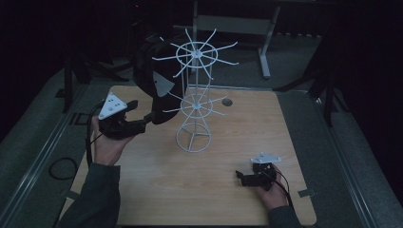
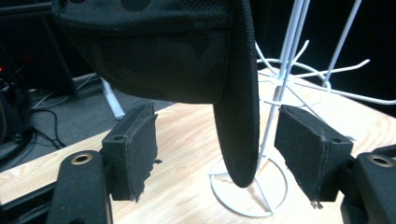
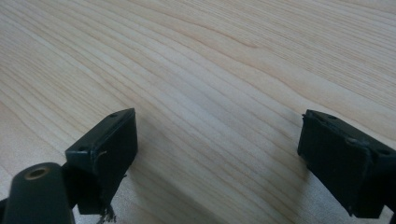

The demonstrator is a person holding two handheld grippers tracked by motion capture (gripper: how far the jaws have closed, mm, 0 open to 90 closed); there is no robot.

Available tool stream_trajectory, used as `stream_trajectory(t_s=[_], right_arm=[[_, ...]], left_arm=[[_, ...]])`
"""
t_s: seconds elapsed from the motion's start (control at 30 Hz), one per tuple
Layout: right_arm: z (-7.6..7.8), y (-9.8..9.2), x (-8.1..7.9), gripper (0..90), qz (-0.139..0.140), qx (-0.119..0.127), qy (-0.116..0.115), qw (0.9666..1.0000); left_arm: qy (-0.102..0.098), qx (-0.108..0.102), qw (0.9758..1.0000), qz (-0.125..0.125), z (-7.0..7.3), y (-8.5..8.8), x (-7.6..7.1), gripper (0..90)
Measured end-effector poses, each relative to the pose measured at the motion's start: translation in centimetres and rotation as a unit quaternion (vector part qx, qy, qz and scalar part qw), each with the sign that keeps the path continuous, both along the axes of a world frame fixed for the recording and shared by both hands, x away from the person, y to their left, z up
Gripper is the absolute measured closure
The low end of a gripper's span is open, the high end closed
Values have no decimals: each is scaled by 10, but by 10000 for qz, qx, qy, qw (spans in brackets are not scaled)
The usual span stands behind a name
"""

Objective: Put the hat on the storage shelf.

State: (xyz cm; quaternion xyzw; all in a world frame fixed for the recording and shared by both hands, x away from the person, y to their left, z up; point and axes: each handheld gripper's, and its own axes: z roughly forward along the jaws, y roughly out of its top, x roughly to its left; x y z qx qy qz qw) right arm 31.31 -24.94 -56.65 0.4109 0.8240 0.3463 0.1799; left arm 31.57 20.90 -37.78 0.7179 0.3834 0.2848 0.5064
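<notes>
The left gripper has its jaws wide apart, the black cap's brim hanging untouched between them; the right gripper gapes above bare surface.

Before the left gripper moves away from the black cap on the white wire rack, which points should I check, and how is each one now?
1. Left gripper open: ok, the jaws stand wide apart.
2. Pads off the cap: ok, the brim hangs between the pads and neither pad presses on it.
3. Cap hung on a prong of the rack: cannot tell, the contact point is too dark.
4. Rack upright on the table: ok, its ring base lies flat.
5. Right gripper clear of the work: ok, it is open over bare wood, apart from the rack.
</notes>
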Motion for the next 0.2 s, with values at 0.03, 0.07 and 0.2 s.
stream_trajectory(t_s=[0.03, 0.07, 0.2], right_arm=[[0, 0, 0, 119, -2, 0, 0, 10000], [0, 0, 0, 119, -1, 0, 1, 10000], [0, 0, 0, 119, -2, -2, -2, 10000]], left_arm=[[11, -15, 10000, -18, 0, 0, -1, 294], [14, -15, 10000, -53, 1, 0, -2, 293], [58, 17, 9999, -150, 1, -4, -5, 299]])
